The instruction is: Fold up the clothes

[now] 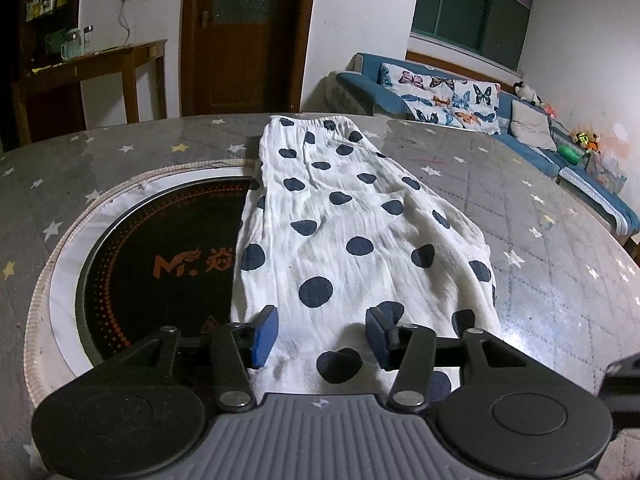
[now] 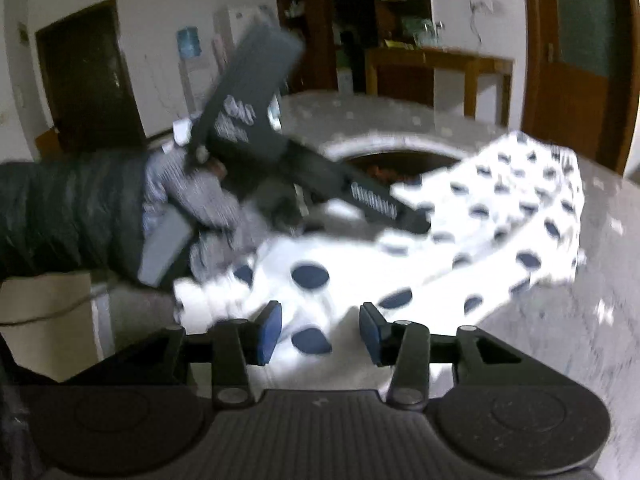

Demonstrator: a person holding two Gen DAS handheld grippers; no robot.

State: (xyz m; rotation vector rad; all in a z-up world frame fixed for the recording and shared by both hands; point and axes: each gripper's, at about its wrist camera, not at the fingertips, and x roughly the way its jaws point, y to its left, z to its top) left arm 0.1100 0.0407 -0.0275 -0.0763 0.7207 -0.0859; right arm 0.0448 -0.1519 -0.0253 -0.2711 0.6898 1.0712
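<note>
On the star-print tabletop [image 1: 540,184], left to right: round black heater plate [image 1: 160,256] sunk in the middle w/ orange logo, then the polka-dot garment [image 1: 340,216] lying lengthwise, elastic waistband at the far edge, left side draped over the plate rim, near end running under the gripper. Sofa [image 1: 440,96] beyond the far right edge.

Left gripper [image 1: 322,334] low over the near end of the cloth, jaws well apart, nothing between the pads; cloth passes beneath, not pinched as far as I can see. Right gripper [image 2: 320,334] likewise spread wide, empty, hovering over the same dotted fabric near the table's front edge; view is blurred, so contact w/ cloth can't be judged. Its camera also shows the gloved left hand [image 2: 188,200] holding the other tool.

Handling, my guess: thin crinkled cotton, light, limp, won't hold shape, may slide on the quilted cover. Best grabbed at near hem corners, one per gripper, pinching both layers, then carried toward the waistband.
</note>
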